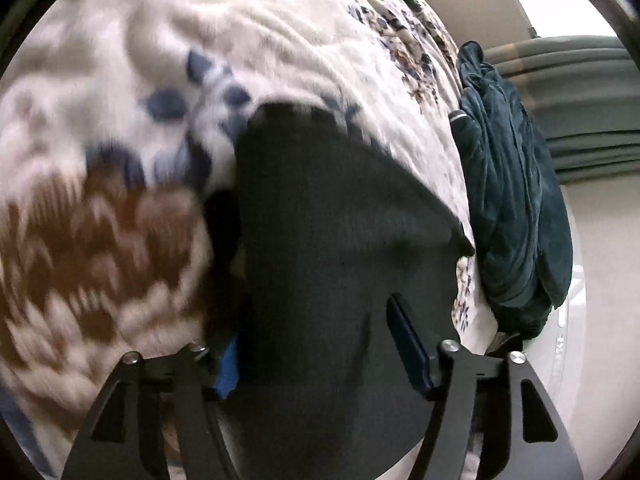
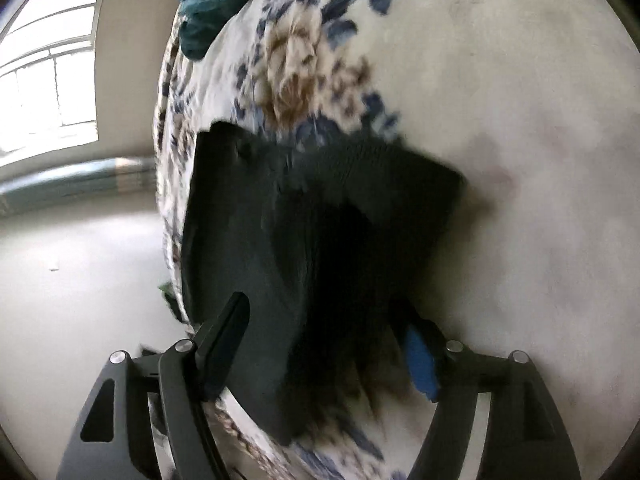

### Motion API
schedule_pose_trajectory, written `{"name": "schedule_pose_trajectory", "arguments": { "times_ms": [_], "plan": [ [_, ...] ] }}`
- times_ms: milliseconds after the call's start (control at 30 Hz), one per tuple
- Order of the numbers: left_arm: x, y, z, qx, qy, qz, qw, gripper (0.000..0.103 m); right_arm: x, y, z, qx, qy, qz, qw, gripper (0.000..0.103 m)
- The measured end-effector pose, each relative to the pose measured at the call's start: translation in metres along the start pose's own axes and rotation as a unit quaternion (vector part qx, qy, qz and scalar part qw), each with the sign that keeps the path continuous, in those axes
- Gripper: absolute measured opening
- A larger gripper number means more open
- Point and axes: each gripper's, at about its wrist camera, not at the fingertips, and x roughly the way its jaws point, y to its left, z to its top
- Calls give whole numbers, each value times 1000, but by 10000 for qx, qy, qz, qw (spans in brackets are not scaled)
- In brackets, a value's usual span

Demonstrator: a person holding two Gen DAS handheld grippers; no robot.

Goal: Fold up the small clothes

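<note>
Your inventory at this moment, counted:

- Dark garment (image 1: 340, 216), one. It was black or charcoal, of a finely ribbed knit, and lay on the bed with a folded layer on top that showed as a raised flap in the right wrist view (image 2: 320, 216). One corner pointed toward the bed's edge. It was partly blurred, so you could not tell what kind of garment it was.
- Floral blanket (image 1: 280, 40), one. It was cream with blue leaves and brown blooms, covered the bed and carried the garment.
- Teal cloth (image 1: 512, 184), one heap. It was plush and rumpled, and hung at the bed's edge, near the garment's corner but apart from it. In the right wrist view it appeared at the far top (image 2: 200, 12).
- Left gripper (image 1: 316, 344), one. Your jaws stood wide, with the near part of the garment lying between the fingers; no pad was seen to pinch it.
- Right gripper (image 2: 328, 340), one. Your jaws stood wide too, straddling the near edge of the garment, and no pinch was seen there either.
- Blue pads, one visible on each gripper (image 1: 228, 368) (image 2: 420, 364).
- Window (image 2: 48, 72), one, bright, beyond the pale floor (image 2: 80, 280).
</note>
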Motion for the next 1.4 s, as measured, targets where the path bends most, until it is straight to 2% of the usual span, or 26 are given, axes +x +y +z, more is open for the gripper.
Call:
{"name": "schedule_pose_trajectory", "arguments": {
  "times_ms": [67,133,167,200,333,433,500,533,567,600,633,700,800,900,933,967,1000,1133,1200,1300,1333,1400],
  "plan": [
    [7,-2,-10,-36,-71,117,9999,64,10,1,12,11,-64,65,10000,73],
    [8,-12,-15,107,-382,180,9990,61,17,4,16,-26,-182,146,9997,37],
    [7,-16,-15,159,-449,151,9987,49,21,5,17,-26,-160,62,9998,18],
    [6,-20,-13,217,-460,118,9986,29,23,8,16,2,-193,47,9998,18],
    [-9,-35,0,477,-279,-54,9985,26,-2,14,-3,40,-436,138,9989,17],
    [-20,-42,13,678,28,-167,9976,26,-20,26,-38,74,-407,155,9990,17],
    [-13,-37,22,826,474,11,9955,33,-29,29,-67,108,-265,-16,9996,17],
    [-9,-32,26,919,615,356,9932,39,-26,29,-74,78,-167,-216,9996,19],
    [-8,-28,27,953,674,605,9913,45,-27,26,-80,2,-69,-445,9990,27],
    [-10,-24,28,949,728,751,9900,45,-25,24,-82,-99,70,-736,9972,37],
    [-14,-21,30,920,730,769,9901,45,-29,22,-81,-220,142,-1057,9940,41],
    [-30,-24,32,1004,501,898,9896,48,-46,20,-76,-280,-7,-1403,9897,43],
    [-47,-45,35,1440,47,1211,9821,56,-69,30,-64,-535,-227,-1691,9839,44],
    [-38,-68,43,1966,-106,1366,9709,57,-78,74,-42,-1516,-495,-2097,9647,44],
    [-29,-75,48,2116,-105,1452,9665,57,-73,91,-33,-1906,-540,-2276,9534,44],
    [-20,-82,52,2280,-99,1525,9616,57,-65,109,-22,-2321,-562,-2328,9427,44],
    [-12,-86,56,2420,-89,1585,9572,57,-59,119,-13,-2574,-529,-2293,9372,44],
    [17,-105,64,2940,-21,1737,9399,57,5,165,24,-3812,-271,-2596,8869,44],
    [29,-112,65,3192,20,1915,9281,57,38,173,31,-4278,39,-2906,8558,44],
    [41,-118,63,3533,53,2142,9107,57,64,175,36,-4628,256,-3213,8258,41],
    [43,-119,62,3623,48,2157,9068,57,72,175,38,-4747,299,-3305,8152,36],
    [48,-120,63,3795,16,2120,9005,56,75,174,38,-4766,234,-3305,8143,3]
  ]
}}
